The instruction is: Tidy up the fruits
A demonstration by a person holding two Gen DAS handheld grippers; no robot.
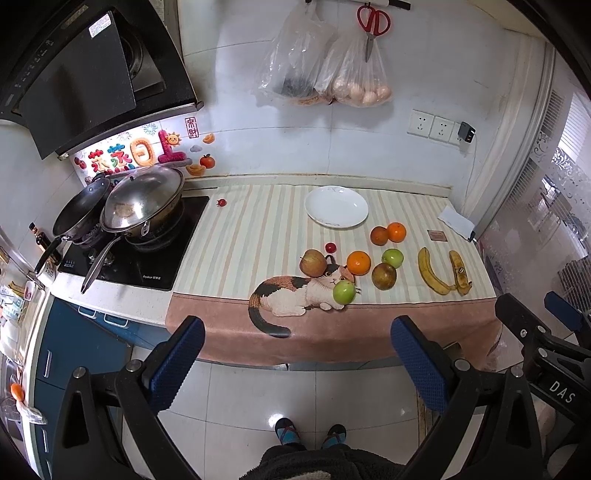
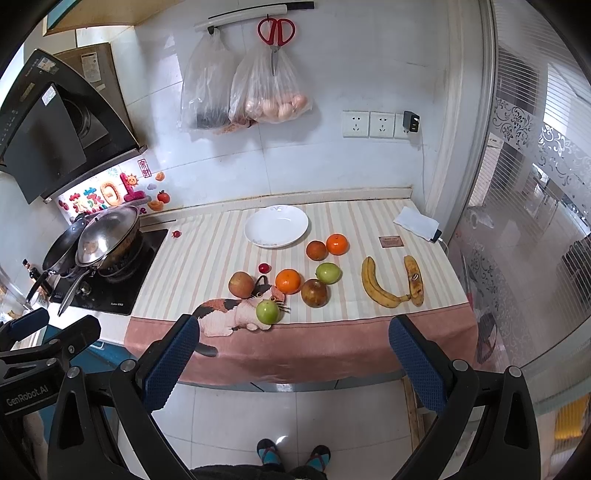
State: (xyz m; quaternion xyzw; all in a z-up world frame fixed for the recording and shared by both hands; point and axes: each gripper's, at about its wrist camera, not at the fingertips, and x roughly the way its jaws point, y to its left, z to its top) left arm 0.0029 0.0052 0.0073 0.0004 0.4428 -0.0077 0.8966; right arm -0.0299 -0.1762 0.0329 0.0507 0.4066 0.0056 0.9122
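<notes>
From the left wrist view, the left gripper hangs over the floor in front of the counter, its blue-padded fingers spread wide and gripping nothing. At the right edge the right gripper's body shows the letters "DAS". The fruit lies on a striped cloth with a cat print: a green apple nearest, on the cat's face, a reddish apple to its left, an orange just behind it, a dark red apple to the right, and a second green apple behind that. Farther back sit a dark orange touching a bright orange, with a white plate beyond them. Two bananas, joined at the stem, lie at the right. The hob at the left carries small lettering too blurred to read. From the right wrist view, the right gripper likewise hovers short of the counter, fingers parted and holding nothing, while the left gripper's body at the left edge reads "GenRobot.AI". Red scissors hang on the wall above two plastic bags, and a wall sticker with Chinese characters sits by the covered wok.
</notes>
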